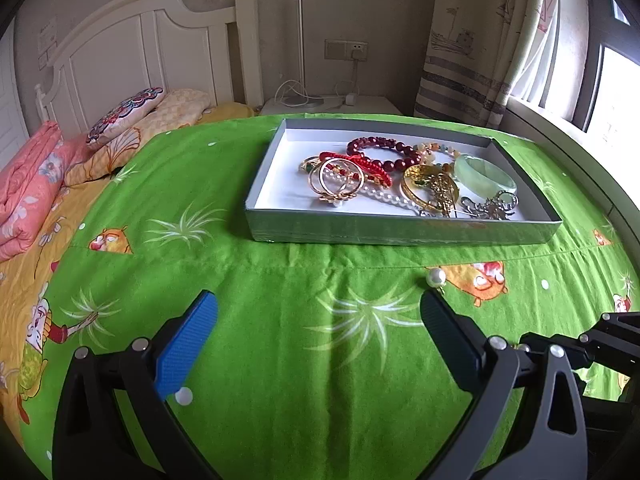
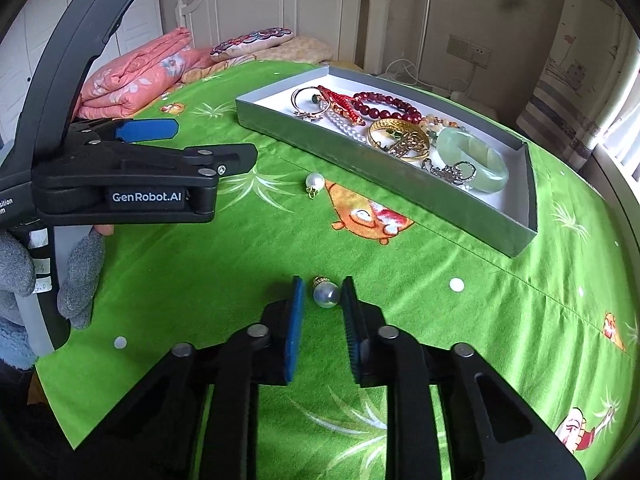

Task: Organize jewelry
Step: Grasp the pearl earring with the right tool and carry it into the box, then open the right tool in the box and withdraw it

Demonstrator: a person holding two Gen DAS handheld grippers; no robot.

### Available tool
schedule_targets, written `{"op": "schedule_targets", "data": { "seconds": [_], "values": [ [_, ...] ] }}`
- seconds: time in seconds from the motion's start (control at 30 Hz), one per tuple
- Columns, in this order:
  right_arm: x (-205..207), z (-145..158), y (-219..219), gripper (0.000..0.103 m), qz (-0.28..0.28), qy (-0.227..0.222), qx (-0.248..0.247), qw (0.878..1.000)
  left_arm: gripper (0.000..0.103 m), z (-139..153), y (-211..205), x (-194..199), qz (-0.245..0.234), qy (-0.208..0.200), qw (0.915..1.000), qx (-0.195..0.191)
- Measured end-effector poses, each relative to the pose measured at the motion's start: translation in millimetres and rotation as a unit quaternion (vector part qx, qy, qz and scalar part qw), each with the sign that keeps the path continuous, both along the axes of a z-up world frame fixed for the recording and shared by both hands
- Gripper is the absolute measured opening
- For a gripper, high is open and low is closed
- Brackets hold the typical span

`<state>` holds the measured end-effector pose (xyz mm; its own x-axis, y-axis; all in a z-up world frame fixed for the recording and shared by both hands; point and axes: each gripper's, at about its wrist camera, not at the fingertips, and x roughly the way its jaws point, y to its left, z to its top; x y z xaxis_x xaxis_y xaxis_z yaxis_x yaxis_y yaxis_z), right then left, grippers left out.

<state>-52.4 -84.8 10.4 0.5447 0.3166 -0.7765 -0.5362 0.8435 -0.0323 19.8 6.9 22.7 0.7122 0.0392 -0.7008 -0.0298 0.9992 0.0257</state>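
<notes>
Pearl pendant [image 2: 326,295] lies untouched between the right hand-held gripper's [image 2: 323,296] part-open fingers.

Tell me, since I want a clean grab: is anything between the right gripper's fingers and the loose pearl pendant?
Nothing visible: the pearl pendant with the gold cap lies on bare green cloth between the right gripper pads.

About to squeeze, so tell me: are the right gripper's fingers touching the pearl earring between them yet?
Apart. The right wrist view shows green cloth either side of the pearl earring, between it and the right gripper fingers.
</notes>
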Motion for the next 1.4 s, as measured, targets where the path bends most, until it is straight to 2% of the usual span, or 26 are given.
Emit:
{"op": "schedule_targets", "data": {
  "seconds": [0.1, 0.2, 0.27, 0.43, 0.5, 0.57, 0.6, 0.73, 0.93, 1.17, 1.4],
  "values": [
    [-3.0, 1.1, -0.1, 0.015, 0.000, -0.003, 0.001, 1.000, 0.100, -1.4, -10.1, 1.9, -0.014, 0.006, 0.9997, 0.017],
    [-2.6, 4.1, -7.7, 0.015, -0.015, -0.006, 0.016, 1.000, 0.100, -2.1, -20.3, 8.3, -0.041, 0.021, 0.9989, -0.002],
    [-0.2, 5.6, -16.5, 0.015, -0.032, -0.003, 0.032, 0.999, 0.100, -3.8, -31.2, 13.6, -0.056, 0.029, 0.9980, -0.001],
    [4.4, 11.5, -45.3, 0.015, -0.082, -0.004, 0.085, 0.993, 0.078, -12.7, -62.6, 31.3, -0.091, 0.049, 0.9942, 0.028],
    [3.6, 14.4, -54.6, 0.015, -0.091, -0.008, 0.101, 0.991, 0.060, -18.8, -68.9, 38.9, -0.105, 0.059, 0.9924, 0.025],
    [2.5, 16.4, -61.5, 0.015, -0.096, -0.011, 0.112, 0.989, 0.028, -17.1, -69.4, 40.7, -0.128, 0.058, 0.9901, 0.000],
    [2.4, 17.0, -63.9, 0.015, -0.098, -0.011, 0.115, 0.988, 0.012, -16.6, -69.6, 41.4, -0.128, 0.059, 0.9900, 0.003],
    [1.9, 20.0, -71.2, 0.015, -0.102, -0.018, 0.124, 0.987, 0.013, -9.6, -67.3, 36.7, -0.128, 0.040, 0.9909, 0.013],
    [14.2, 29.1, -66.6, 0.015, -0.096, -0.039, 0.129, 0.986, 0.013, 18.4, -51.7, 45.4, -0.112, 0.016, 0.9936, 0.002],
    [41.4, 43.4, -42.0, 0.015, -0.076, -0.066, 0.129, 0.986, 0.013, 47.2, -28.6, 69.0, -0.094, 0.002, 0.9951, -0.030],
    [74.8, 38.4, -22.2, 0.015, -0.078, -0.069, 0.118, 0.988, 0.013, 51.8, -27.4, 92.5, -0.091, 0.010, 0.9938, -0.063]
  ]
}}
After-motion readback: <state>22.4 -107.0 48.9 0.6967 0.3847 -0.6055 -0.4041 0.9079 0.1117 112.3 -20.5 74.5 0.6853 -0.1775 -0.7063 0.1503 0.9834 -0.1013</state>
